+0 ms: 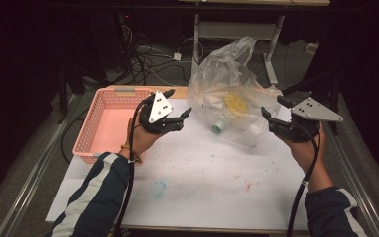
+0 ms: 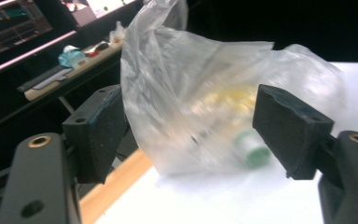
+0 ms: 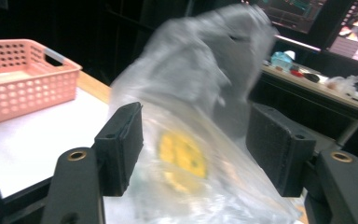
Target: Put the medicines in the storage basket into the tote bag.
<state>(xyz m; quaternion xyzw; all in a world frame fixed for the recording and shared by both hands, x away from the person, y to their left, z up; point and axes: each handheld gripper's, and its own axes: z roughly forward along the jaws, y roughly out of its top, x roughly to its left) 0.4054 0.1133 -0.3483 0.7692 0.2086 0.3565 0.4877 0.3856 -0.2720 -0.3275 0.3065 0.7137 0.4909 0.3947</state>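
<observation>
- Flanking the clear plastic bag (image 1: 229, 101), both tongs are seen with jaws apart; nothing is clamped.
- The left gripper (image 1: 177, 106) is held at the bag's nine o'clock, the right gripper (image 1: 272, 108) at its three o'clock, each just beside the film.
- The bag, with a bottle (image 1: 218, 128) and something yellow inside, stands crumpled at twelve o'clock on the white table (image 1: 202, 177).
- Judged: the bag is let go; the pink basket (image 1: 109, 123) remains unused.
- Forearms are raised, palms turned inward.
</observation>
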